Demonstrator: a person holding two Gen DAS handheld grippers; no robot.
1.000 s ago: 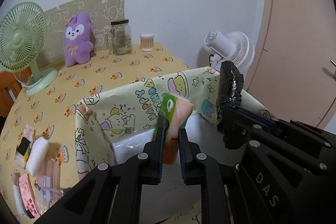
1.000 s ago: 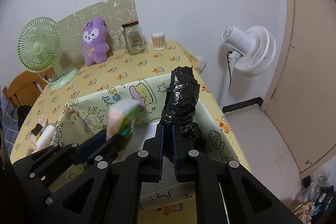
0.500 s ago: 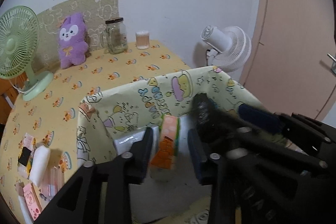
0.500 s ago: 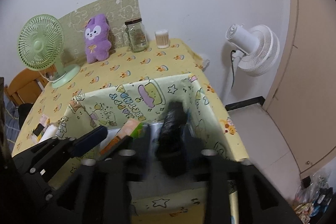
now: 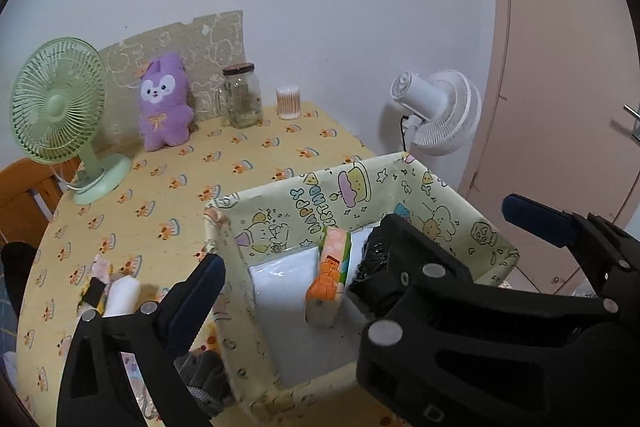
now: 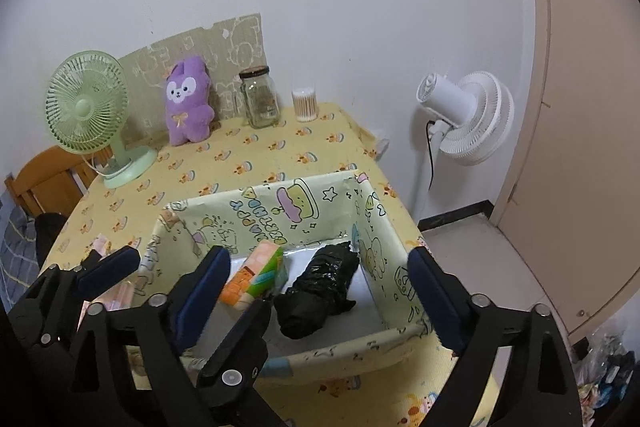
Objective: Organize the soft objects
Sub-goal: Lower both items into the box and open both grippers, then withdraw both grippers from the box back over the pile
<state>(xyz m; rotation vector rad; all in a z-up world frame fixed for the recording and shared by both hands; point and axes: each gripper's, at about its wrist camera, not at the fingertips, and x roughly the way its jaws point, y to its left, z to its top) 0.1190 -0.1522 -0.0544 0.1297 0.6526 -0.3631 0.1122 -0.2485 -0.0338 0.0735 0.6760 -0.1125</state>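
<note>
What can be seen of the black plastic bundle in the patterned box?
The black plastic bundle is a crinkled, glossy roll that looks like bin-bag film. It lies free on the white floor of the patterned box, right of the orange-and-green tissue pack, near the right wall. The right gripper stands open above it, not touching.

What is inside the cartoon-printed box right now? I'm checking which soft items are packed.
An orange-and-green tissue pack and a crumpled black plastic bundle lie inside the cartoon-printed box. The gripper fingers hide its near left corner.
</note>
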